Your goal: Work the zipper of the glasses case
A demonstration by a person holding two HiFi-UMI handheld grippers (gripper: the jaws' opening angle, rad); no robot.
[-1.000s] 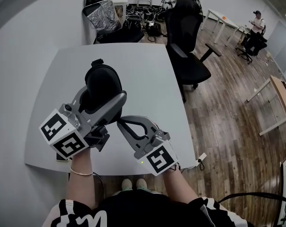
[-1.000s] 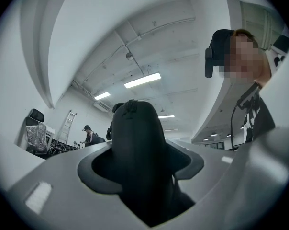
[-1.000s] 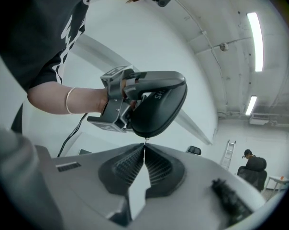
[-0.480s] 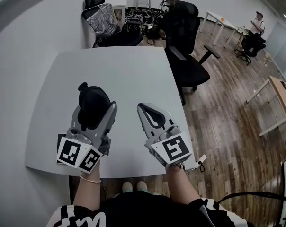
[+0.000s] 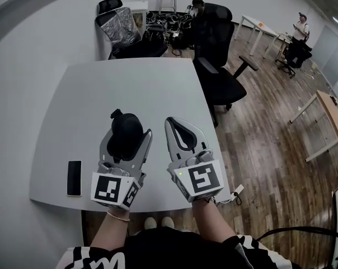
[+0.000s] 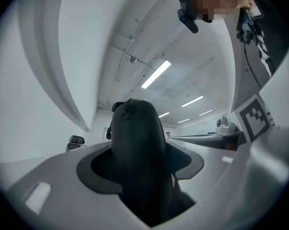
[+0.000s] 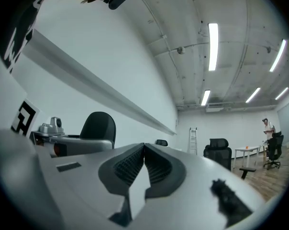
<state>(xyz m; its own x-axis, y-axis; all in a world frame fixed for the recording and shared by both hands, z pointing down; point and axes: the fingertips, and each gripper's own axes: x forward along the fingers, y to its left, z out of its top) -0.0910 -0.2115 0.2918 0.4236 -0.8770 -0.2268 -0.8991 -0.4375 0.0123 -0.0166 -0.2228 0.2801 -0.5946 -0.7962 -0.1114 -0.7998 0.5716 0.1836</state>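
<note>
Sitting low in the head view, just left of centre: black glasses case (image 5: 126,129), small tab end pointing up-frame. Clamped on both sides by left gripper (image 5: 128,134), jaws spread wide around it. Just to the right, right gripper (image 5: 173,124), pinched together at the tips, nothing inside, clear of the case. Underneath, white table (image 5: 135,83); phone (image 5: 74,178) lying flat near the lower-left edge. Beyond, upper right, black office chair (image 5: 219,43).
</note>
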